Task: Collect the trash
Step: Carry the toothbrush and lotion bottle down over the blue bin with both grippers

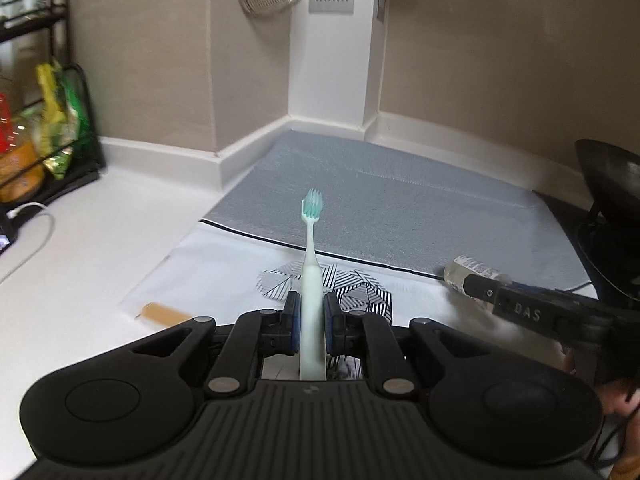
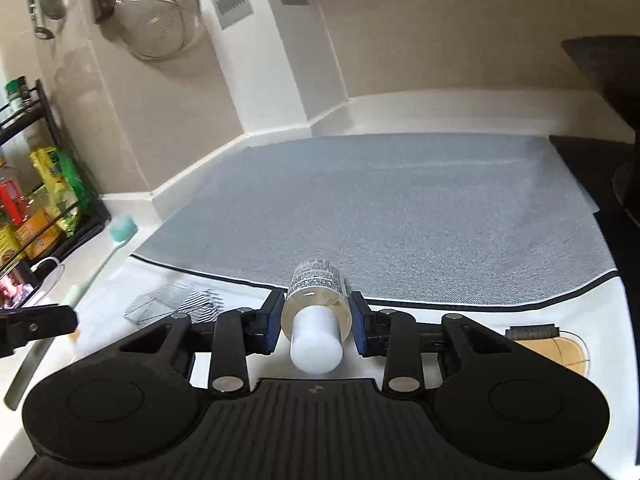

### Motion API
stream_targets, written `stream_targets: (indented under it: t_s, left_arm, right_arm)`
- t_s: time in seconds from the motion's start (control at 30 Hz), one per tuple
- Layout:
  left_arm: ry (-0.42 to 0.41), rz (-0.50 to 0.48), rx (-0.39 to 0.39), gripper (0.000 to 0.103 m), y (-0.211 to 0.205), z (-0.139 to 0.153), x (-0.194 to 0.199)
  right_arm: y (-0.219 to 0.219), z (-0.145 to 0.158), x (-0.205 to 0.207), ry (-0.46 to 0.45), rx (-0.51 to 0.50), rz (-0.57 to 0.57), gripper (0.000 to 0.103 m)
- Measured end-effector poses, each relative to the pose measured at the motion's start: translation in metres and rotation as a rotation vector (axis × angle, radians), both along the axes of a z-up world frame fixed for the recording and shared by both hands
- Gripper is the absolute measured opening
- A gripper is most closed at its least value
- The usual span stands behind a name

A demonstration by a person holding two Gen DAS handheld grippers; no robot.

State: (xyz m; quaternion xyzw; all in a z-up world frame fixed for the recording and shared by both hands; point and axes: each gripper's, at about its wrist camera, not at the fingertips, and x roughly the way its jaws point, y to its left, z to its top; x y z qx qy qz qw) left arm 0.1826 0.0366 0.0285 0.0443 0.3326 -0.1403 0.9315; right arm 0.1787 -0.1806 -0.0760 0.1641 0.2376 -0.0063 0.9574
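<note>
Left gripper (image 1: 308, 322) clamped on toothbrush (image 1: 310, 280), bristles pointing far, right gripper (image 2: 316, 320) clamped on clear bottle (image 2: 316, 296), white cap near, base far, grey mat (image 2: 400, 208) open beyond to the wall.

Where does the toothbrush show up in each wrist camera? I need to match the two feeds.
Left wrist view: toothbrush at centre, clamped upright in the left gripper, bristles at the top.
Right wrist view: toothbrush at the left edge, slanting, head up.
Shared landmark: the grey mat with its black border line.
</note>
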Motion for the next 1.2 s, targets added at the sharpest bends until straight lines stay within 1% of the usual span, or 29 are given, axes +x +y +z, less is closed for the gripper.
stream_targets:
  t_s: [0.03, 0.13, 0.2, 0.27, 0.37, 0.47, 0.63, 0.77, 0.87, 1.0, 1.07, 1.13, 1.2]
  left_arm:
    - [-0.004, 0.007, -0.005, 0.012, 0.003, 0.004, -0.012]
    - [-0.013, 0.028, -0.015, 0.012, 0.011, 0.009, -0.032]
    - [-0.02, 0.046, -0.017, 0.012, 0.016, 0.012, -0.044]
    - [-0.015, 0.061, -0.033, 0.012, 0.023, 0.016, -0.057]
    - [-0.017, 0.071, -0.04, 0.012, 0.032, 0.019, -0.076]
    - [-0.018, 0.073, -0.045, 0.012, 0.04, 0.022, -0.093]
    - [-0.021, 0.096, -0.082, 0.012, 0.057, 0.027, -0.118]
    - [-0.011, 0.126, -0.089, 0.012, 0.069, 0.03, -0.135]
    - [-0.008, 0.138, -0.079, 0.012, 0.075, 0.032, -0.148]
    - [-0.008, 0.147, -0.073, 0.012, 0.085, 0.031, -0.166]
    - [-0.002, 0.159, -0.059, 0.012, 0.089, 0.029, -0.176]
    - [0.008, 0.177, -0.024, 0.012, 0.092, 0.025, -0.186]
    - [0.025, 0.186, -0.025, 0.012, 0.097, 0.019, -0.194]
  right_arm:
    - [0.002, 0.001, -0.003, -0.005, -0.011, 0.006, 0.037]
    - [0.01, 0.001, -0.005, -0.003, -0.077, 0.006, 0.037]
    - [0.01, 0.0, -0.008, 0.001, -0.071, 0.001, 0.037]
    - [0.014, 0.003, -0.014, -0.01, -0.087, 0.001, 0.037]
    - [0.021, 0.009, -0.026, -0.037, -0.1, 0.028, 0.037]
    - [0.023, 0.01, -0.032, -0.036, -0.108, 0.037, 0.037]
    - [0.018, 0.015, -0.042, -0.044, -0.099, 0.025, 0.037]
    - [0.018, 0.023, -0.054, -0.066, -0.097, 0.037, 0.037]
    - [0.02, 0.028, -0.068, -0.074, -0.06, 0.08, 0.037]
    - [0.033, 0.036, -0.094, -0.101, -0.058, 0.156, 0.037]
    - [0.04, 0.04, -0.106, -0.116, -0.054, 0.196, 0.037]
    - [0.047, 0.043, -0.118, -0.126, -0.049, 0.237, 0.037]
    - [0.054, 0.044, -0.128, -0.126, -0.043, 0.277, 0.037]
